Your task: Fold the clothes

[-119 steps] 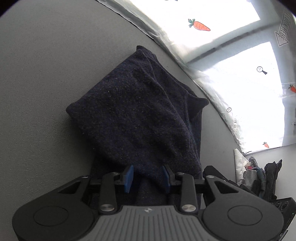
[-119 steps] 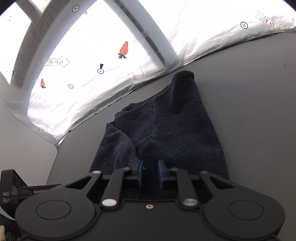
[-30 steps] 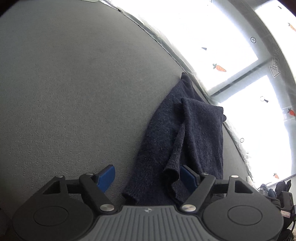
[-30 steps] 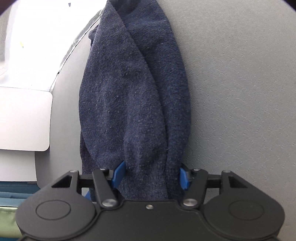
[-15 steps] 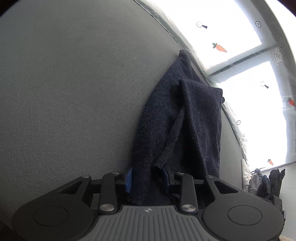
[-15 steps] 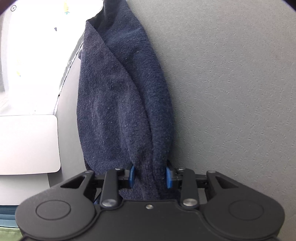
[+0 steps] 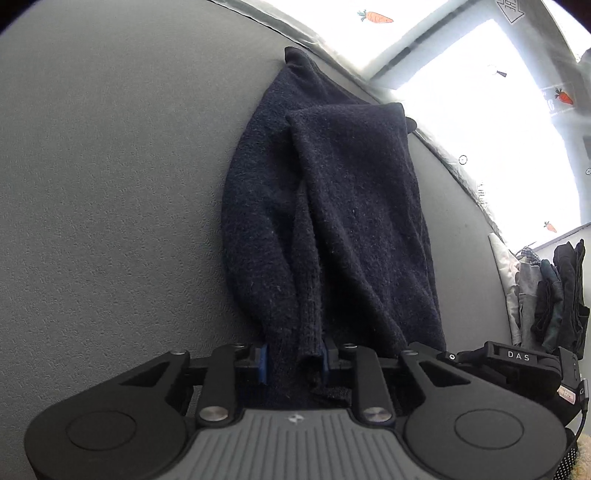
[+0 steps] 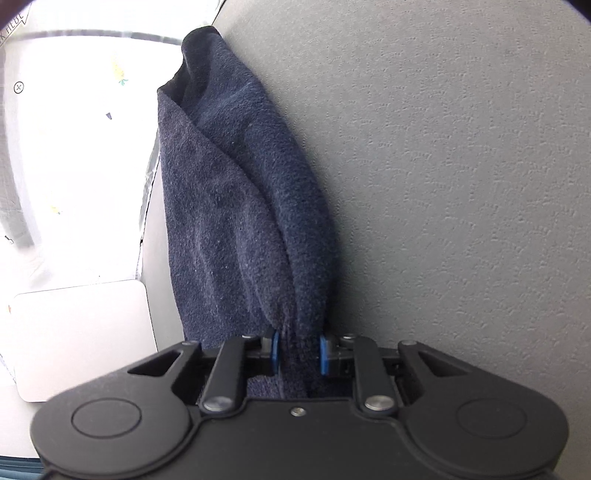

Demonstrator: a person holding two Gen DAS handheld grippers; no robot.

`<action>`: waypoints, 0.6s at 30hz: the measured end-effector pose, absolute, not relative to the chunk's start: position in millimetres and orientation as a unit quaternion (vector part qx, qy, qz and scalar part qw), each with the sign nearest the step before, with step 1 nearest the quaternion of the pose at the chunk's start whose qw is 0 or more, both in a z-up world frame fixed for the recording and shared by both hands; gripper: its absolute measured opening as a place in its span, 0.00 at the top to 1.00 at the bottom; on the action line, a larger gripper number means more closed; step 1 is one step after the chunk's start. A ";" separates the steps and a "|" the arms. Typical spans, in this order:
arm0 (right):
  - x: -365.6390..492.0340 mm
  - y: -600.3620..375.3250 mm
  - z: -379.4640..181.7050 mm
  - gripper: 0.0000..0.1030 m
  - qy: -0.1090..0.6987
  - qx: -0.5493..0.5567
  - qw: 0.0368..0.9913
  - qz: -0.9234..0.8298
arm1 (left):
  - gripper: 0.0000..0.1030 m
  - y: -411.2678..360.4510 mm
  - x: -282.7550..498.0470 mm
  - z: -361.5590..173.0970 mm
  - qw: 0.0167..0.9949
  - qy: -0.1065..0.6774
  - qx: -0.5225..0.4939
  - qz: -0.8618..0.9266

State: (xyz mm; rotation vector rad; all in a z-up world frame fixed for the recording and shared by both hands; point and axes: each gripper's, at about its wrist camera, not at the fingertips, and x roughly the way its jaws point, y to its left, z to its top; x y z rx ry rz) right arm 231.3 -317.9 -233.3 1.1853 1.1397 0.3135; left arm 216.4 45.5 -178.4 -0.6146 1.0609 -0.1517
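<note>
Gripping one dark navy knit garment point(image 7: 332, 206), both tongs are clamped on its near end. In the left wrist view the left tongs point(image 7: 293, 360) have their two blue pads point(image 7: 263, 360) pressed against a bunched hem of the knit, which rises from the jaws toward twelve o'clock and lies on the grey textured tabletop point(image 7: 110, 184). The garment is folded lengthwise into a long narrow shape with two layers showing: a broader upper panel toward one o'clock and a narrower strip beneath it ending in a small point near the tabletop's far edge. At four o'clock in that view a second black gripper body marked "DAS" point(image 7: 517, 356) sits just beside the garment's near edge, and past it at three o'clock a pile of other clothes point(image 7: 546, 291) in white, grey and black lies well apart from the knit.

In the right wrist view the right tongs point(image 8: 298, 354) pinch a gathered fold of the same garment point(image 8: 240, 221), two blue pads point(image 8: 324, 354) closed tight on the fabric. The cloth runs from the jaws toward eleven o'clock, along the left edge of the tabletop point(image 8: 461, 184). One pale rounded-corner panel point(image 8: 81, 336) sits at nine o'clock. Bright white sheeting printed with small carrots point(image 7: 375, 16) lies beyond the tabletop's edge.
</note>
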 end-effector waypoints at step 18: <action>178.8 -341.7 -192.8 0.86 0.385 0.679 0.607 0.151 | 0.83 65.4 179.3 -72.0 0.807 0.411 -0.398 -0.146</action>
